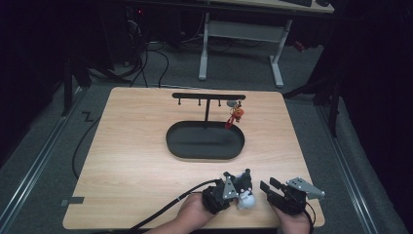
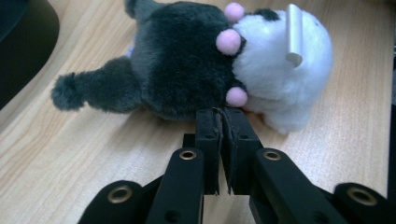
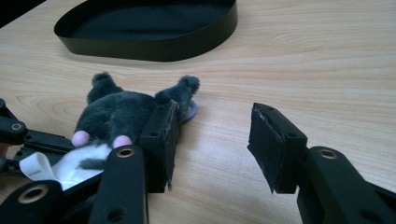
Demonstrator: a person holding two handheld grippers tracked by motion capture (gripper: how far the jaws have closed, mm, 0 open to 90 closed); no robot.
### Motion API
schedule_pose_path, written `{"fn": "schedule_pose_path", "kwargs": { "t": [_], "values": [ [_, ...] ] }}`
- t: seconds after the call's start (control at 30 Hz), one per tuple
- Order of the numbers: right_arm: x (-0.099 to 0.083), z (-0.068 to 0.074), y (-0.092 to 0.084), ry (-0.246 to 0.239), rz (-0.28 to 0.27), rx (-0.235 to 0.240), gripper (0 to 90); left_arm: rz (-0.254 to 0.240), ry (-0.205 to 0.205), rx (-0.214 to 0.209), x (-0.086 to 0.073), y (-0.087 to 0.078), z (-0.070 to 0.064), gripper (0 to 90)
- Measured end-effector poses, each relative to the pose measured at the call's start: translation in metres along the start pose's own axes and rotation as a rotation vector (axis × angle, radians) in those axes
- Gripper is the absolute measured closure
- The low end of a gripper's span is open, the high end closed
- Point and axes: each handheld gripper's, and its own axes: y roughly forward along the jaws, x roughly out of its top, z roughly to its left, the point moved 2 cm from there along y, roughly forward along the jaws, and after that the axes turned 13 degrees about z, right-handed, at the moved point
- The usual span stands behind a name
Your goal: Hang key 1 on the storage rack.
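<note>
Two claws at the table's point(image 1: 122, 161) near edge | left claw point(image 2: 223, 112) pressed together, tips touching the plush toy point(image 2: 187, 60) lying just ahead | toy between both claws | right claw point(image 3: 212, 140) spread wide, toy beside its left jaw | black tray point(image 1: 204, 141) farther back

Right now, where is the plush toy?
In the high view the plush toy lies near the table's front edge, between the left tool and the right tool, in front of the black oval tray.
</note>
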Motion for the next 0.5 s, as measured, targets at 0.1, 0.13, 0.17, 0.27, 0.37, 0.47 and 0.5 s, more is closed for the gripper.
{"fn": "schedule_pose_path", "kwargs": {
  "t": [0.1,0.13,0.17,0.27,0.37,0.47,0.5],
  "values": [
    [-0.001,-0.002,0.0,0.006,0.004,-0.001,51.7,-0.009,-0.032,0.021,-0.015,-0.007,0.012,80.4],
    [-0.001,-0.002,0.0,0.005,0.005,-0.002,51.5,-0.014,-0.045,0.045,-0.021,-0.011,0.017,76.6],
    [-0.002,-0.002,0.0,0.006,0.006,-0.005,51.2,-0.018,-0.056,0.079,-0.029,-0.015,0.024,70.8],
    [-0.002,-0.002,0.002,0.006,0.012,-0.01,50.3,-0.015,-0.076,0.171,-0.055,-0.033,0.048,62.7],
    [-0.003,-0.002,0.004,-0.003,0.02,-0.018,50.0,-0.007,-0.136,0.246,-0.087,-0.054,0.078,57.9],
    [-0.003,-0.002,0.005,-0.009,0.024,-0.023,49.4,-0.002,-0.208,0.275,-0.121,-0.076,0.109,54.4],
    [-0.003,-0.002,0.006,-0.013,0.027,-0.029,48.9,-0.002,-0.234,0.281,-0.133,-0.083,0.119,53.9]
  ]
}}
